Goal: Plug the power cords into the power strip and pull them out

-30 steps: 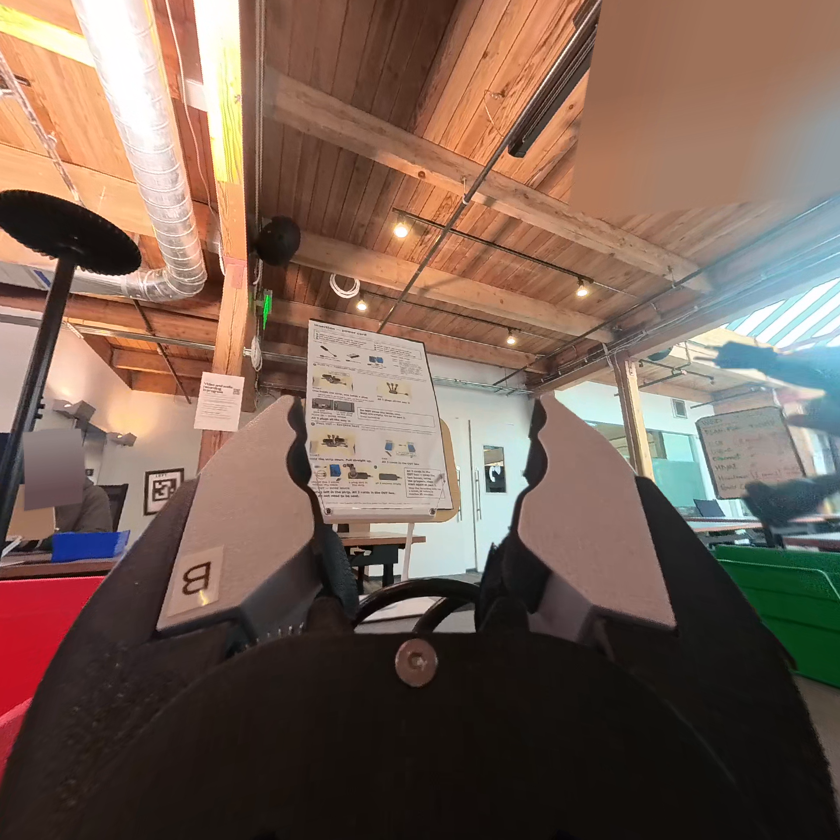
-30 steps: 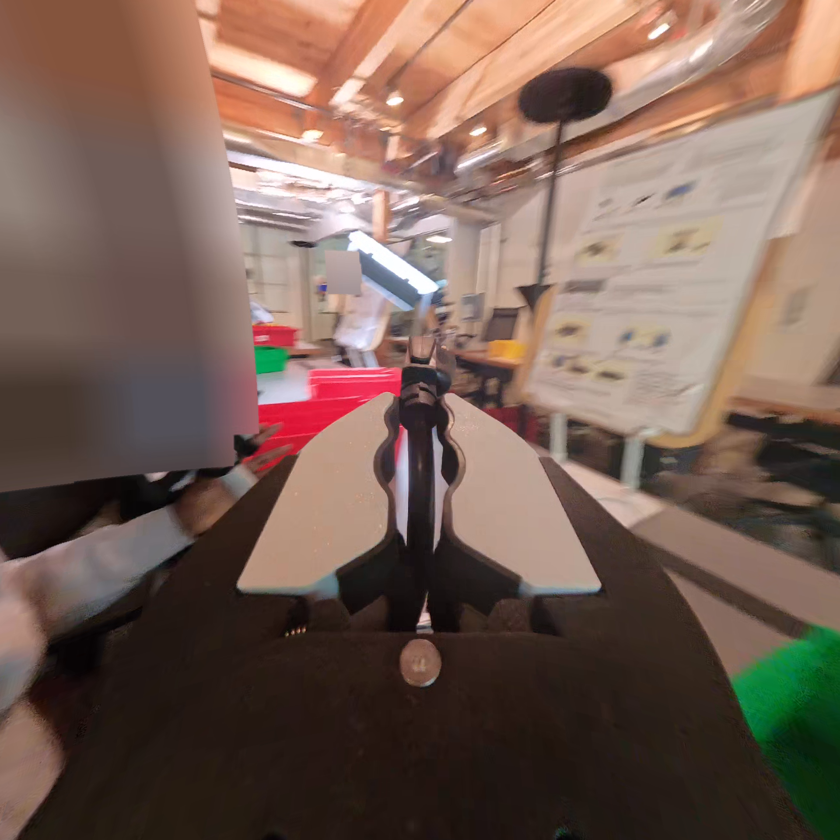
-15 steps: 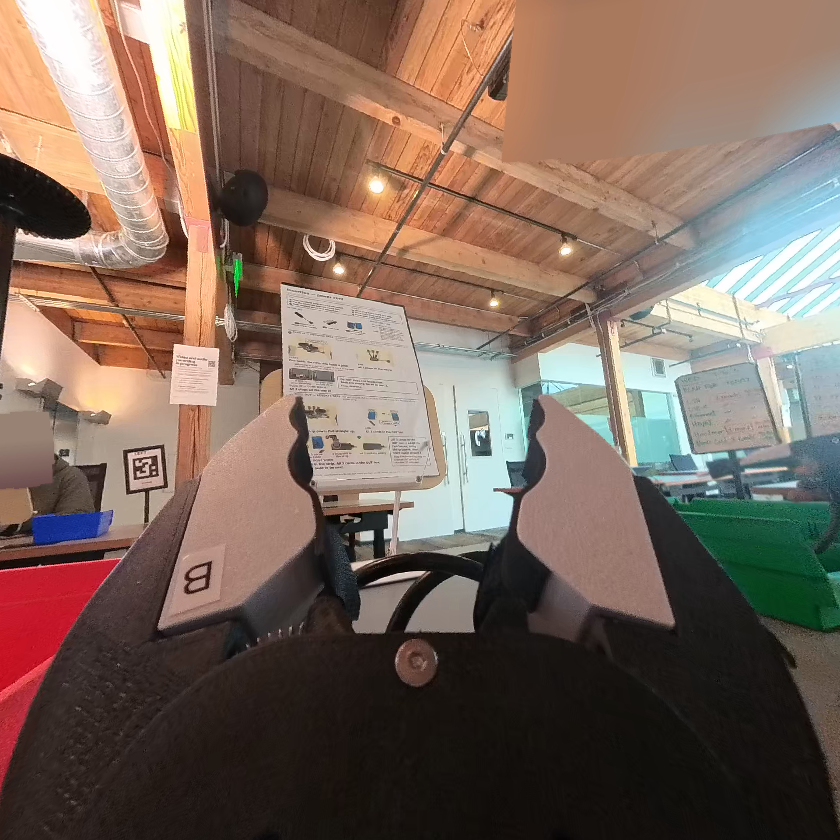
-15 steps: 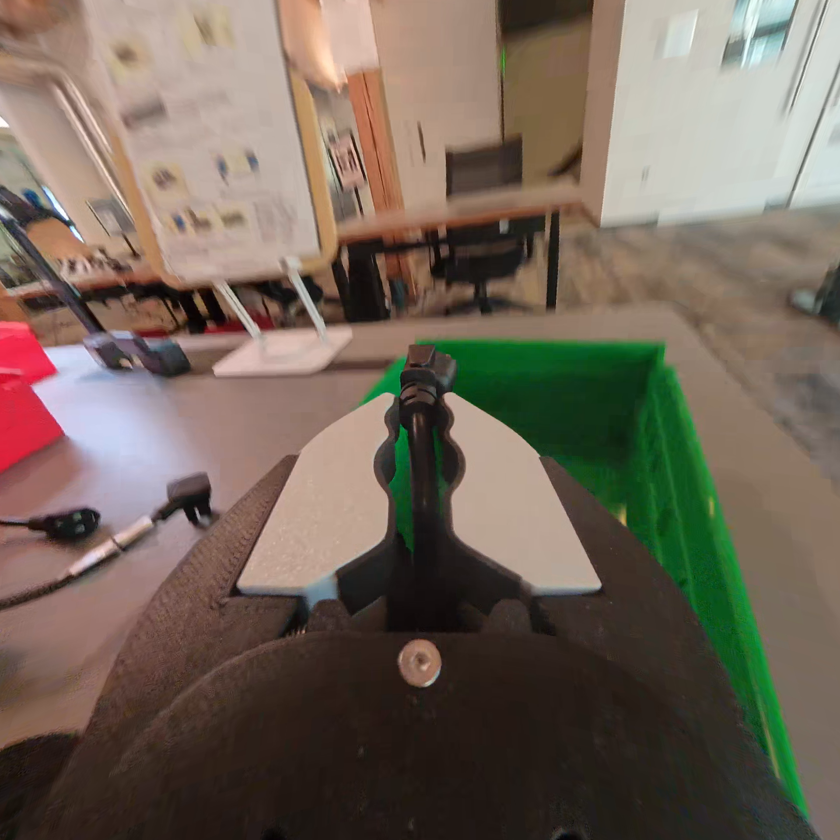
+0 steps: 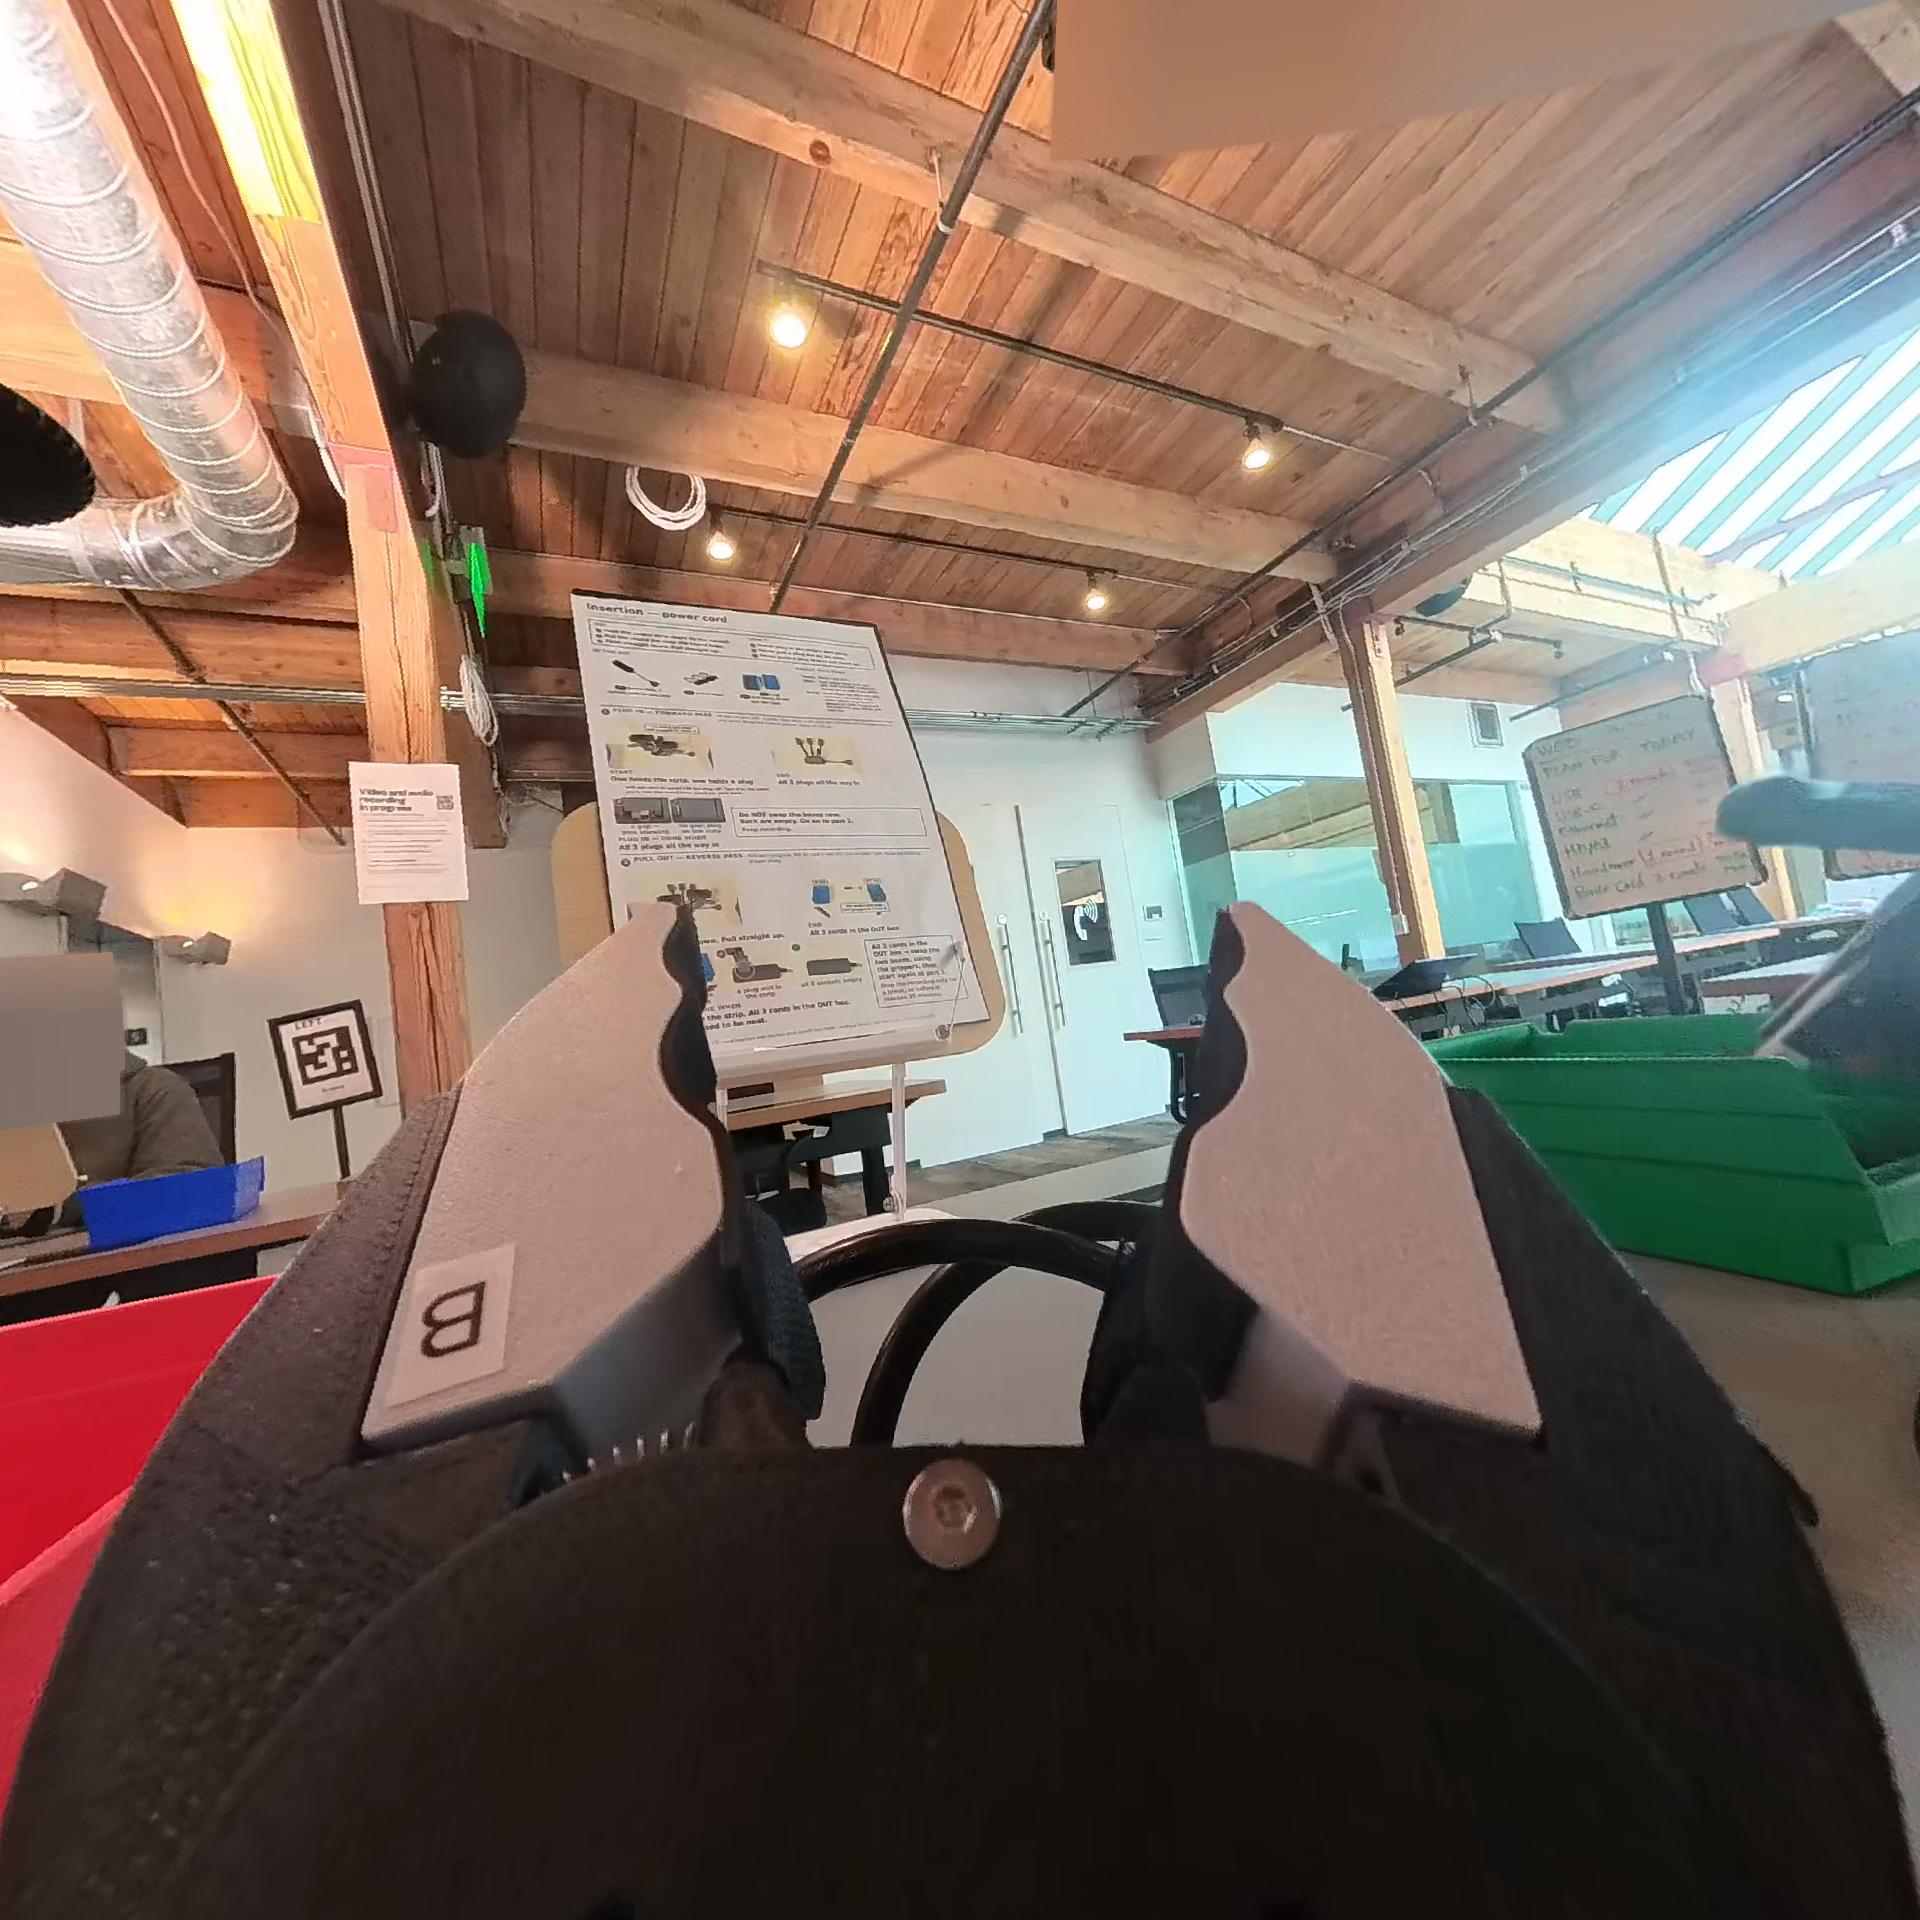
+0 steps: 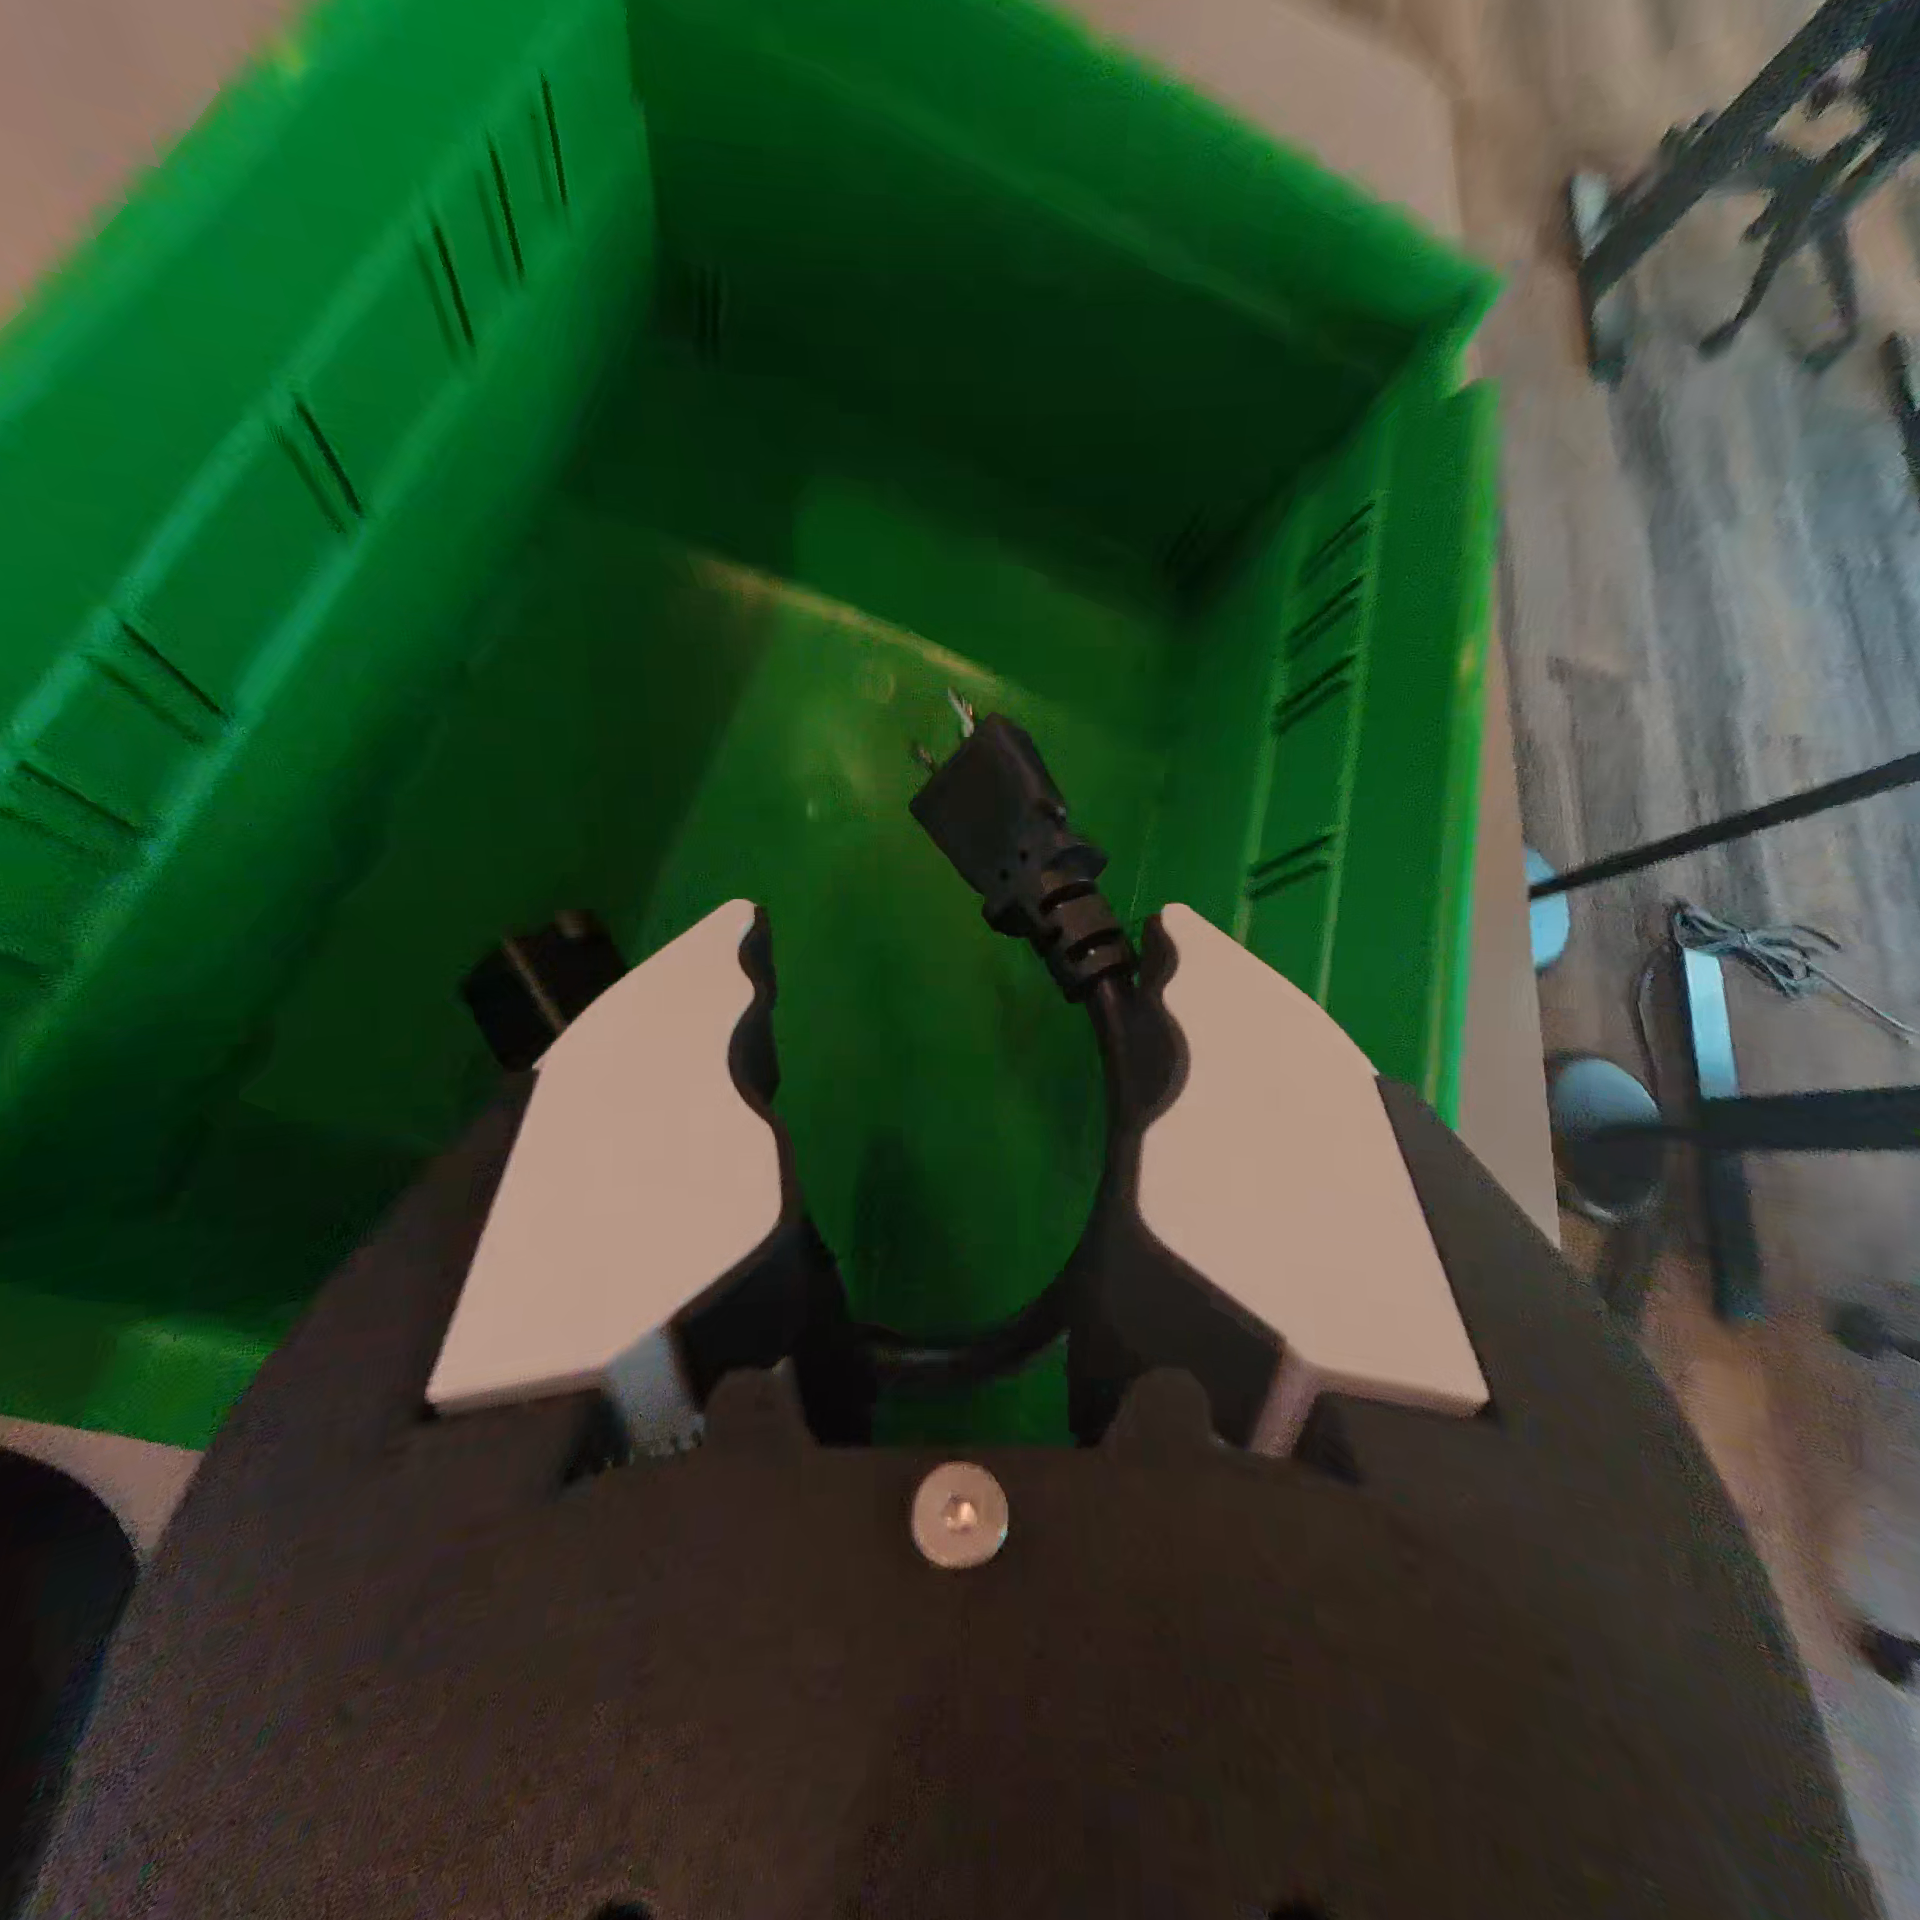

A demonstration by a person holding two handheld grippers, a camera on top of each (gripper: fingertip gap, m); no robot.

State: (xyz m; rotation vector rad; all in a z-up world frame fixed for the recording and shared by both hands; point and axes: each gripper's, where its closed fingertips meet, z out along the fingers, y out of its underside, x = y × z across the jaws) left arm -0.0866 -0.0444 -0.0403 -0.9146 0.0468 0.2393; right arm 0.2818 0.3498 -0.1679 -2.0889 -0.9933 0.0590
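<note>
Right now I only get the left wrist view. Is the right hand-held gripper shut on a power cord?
Observer: No. The right hand-held gripper is open, and the black power cord only leans against one finger.
Operator: What is under it?
Observer: The inside of the green bin. The plug points its prongs down into it.
Operator: Is anything else in there?
Observer: A black block sits near the left wall, partly hidden behind the gripper. I cannot tell what it is.
</note>
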